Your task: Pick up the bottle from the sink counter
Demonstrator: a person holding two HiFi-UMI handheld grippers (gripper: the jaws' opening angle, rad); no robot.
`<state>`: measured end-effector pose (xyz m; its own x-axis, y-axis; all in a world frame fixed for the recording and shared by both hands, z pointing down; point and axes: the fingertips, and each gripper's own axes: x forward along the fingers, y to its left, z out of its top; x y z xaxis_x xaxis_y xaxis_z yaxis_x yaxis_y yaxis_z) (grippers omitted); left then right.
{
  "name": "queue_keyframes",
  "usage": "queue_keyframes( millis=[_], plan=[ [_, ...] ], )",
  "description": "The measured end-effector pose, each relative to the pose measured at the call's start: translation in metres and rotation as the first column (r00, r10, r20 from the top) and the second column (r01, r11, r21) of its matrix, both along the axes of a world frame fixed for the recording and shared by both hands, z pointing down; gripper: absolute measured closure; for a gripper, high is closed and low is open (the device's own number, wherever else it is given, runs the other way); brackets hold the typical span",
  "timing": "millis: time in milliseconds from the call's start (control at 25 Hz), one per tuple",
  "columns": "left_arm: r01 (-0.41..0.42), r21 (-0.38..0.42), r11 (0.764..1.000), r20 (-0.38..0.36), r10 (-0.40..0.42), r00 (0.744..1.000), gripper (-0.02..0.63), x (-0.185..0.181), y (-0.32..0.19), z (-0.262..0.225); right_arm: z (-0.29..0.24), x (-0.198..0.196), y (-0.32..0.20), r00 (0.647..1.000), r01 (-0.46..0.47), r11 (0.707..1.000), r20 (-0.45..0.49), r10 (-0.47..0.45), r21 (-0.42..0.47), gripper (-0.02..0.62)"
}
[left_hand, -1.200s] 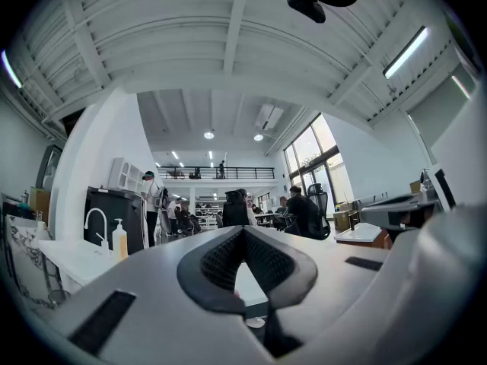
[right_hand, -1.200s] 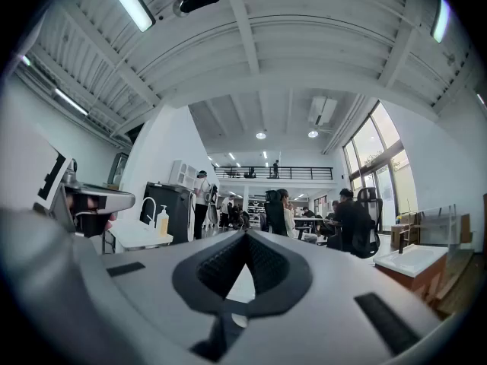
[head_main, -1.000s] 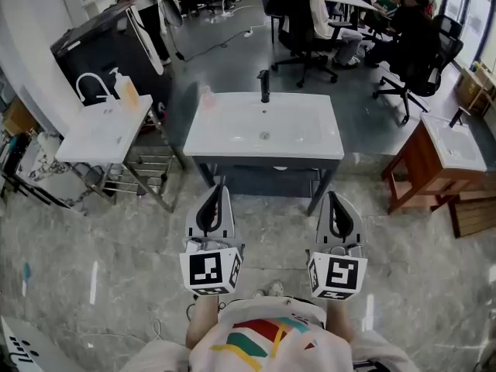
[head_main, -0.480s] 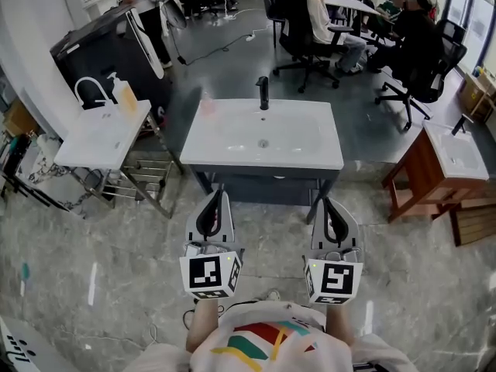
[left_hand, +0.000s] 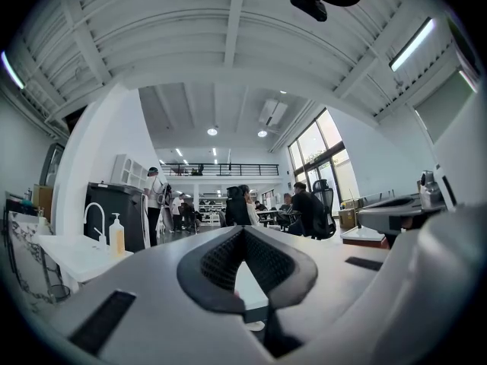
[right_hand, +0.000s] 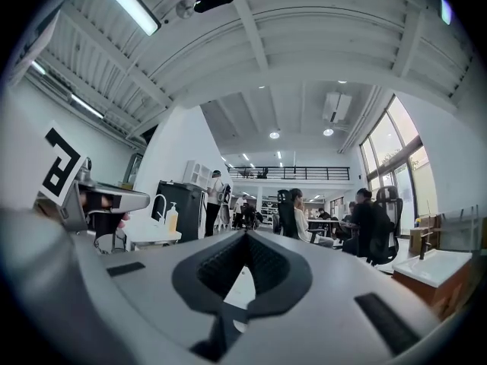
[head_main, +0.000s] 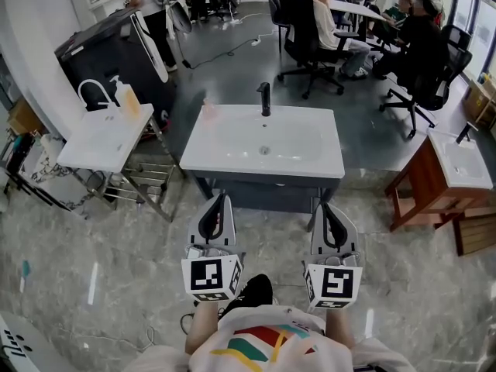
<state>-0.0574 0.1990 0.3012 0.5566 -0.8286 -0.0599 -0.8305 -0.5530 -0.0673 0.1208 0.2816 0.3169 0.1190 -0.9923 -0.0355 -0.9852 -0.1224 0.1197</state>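
While pointing toward the white sink counter (head_main: 232, 157), the left gripper (head_main: 219, 200) and right gripper (head_main: 321, 208) are both sitting closed, tips together, nothing between them. The bottle (head_main: 208, 108) is standing on the counter's far left corner, left of the black faucet (head_main: 265, 98), well apart from both, showing only as a faint pinkish blur; in the gripper views their own jaws are hiding it.

Three sinks (head_main: 225, 142) (head_main: 93, 142) (head_main: 459, 165), two bottles (head_main: 208, 108) (head_main: 129, 96), two tools (head_main: 221, 198) (head_main: 323, 206)
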Motion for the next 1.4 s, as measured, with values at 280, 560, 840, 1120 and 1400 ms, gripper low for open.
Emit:
queue_keyframes(
  millis=[280,560,840,1120,1400],
  plan=[
    [-0.022,0.008,1.0,-0.005,0.022,1.0,0.588,0.014,-0.01,0.003,0.002,0.0,-0.003,1.0,0.02,1.0,0.008,-0.02,0.009,0.584],
    [-0.049,0.043,0.998,-0.033,0.051,0.998,0.588,0.029,-0.033,-0.003,-0.007,0.001,-0.021,0.999,0.031,0.998,-0.039,-0.029,0.047,0.584],
    [-0.029,0.032,0.999,-0.05,0.031,0.998,0.588,0.027,-0.064,-0.004,-0.004,0.005,-0.046,0.999,0.036,0.999,-0.037,-0.034,0.038,0.584],
    [-0.052,0.015,0.999,-0.049,0.052,0.997,0.588,0.038,-0.093,0.006,0.006,0.003,-0.078,0.997,0.053,0.998,-0.054,-0.053,0.016,0.584],
    [-0.086,-0.015,0.996,-0.057,0.085,0.995,0.588,0.052,-0.135,0.017,0.015,0.01,-0.121,0.998,0.04,0.999,-0.047,-0.041,-0.015,0.584]
  ],
)
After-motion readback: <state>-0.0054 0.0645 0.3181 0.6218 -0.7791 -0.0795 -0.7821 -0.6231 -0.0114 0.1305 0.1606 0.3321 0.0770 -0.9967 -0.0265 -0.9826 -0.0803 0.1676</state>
